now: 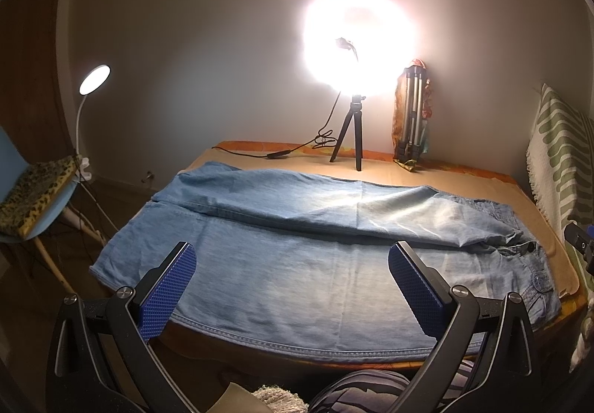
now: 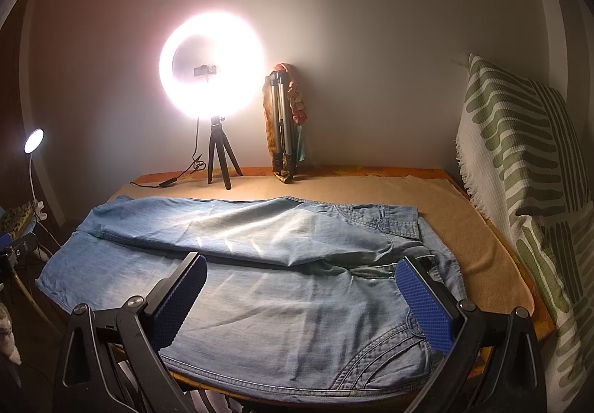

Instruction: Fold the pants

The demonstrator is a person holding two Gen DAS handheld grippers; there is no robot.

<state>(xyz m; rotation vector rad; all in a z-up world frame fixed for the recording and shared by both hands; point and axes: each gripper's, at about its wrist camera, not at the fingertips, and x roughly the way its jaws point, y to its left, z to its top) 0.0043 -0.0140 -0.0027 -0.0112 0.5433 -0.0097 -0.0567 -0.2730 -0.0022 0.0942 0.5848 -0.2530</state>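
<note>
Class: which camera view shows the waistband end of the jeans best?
The right wrist view: the waistband end shows pockets and stitching clearly. In the left wrist view that end sits near the right edge, bunched and distorted.

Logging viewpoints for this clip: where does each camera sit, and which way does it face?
Left wrist: on the left hand-held gripper, open, facing the jeans' leg end; right tool's edge at right.
Right wrist: on the right hand-held gripper, open, facing the waist end.
Shared: jeans, ring light, wall.
</note>
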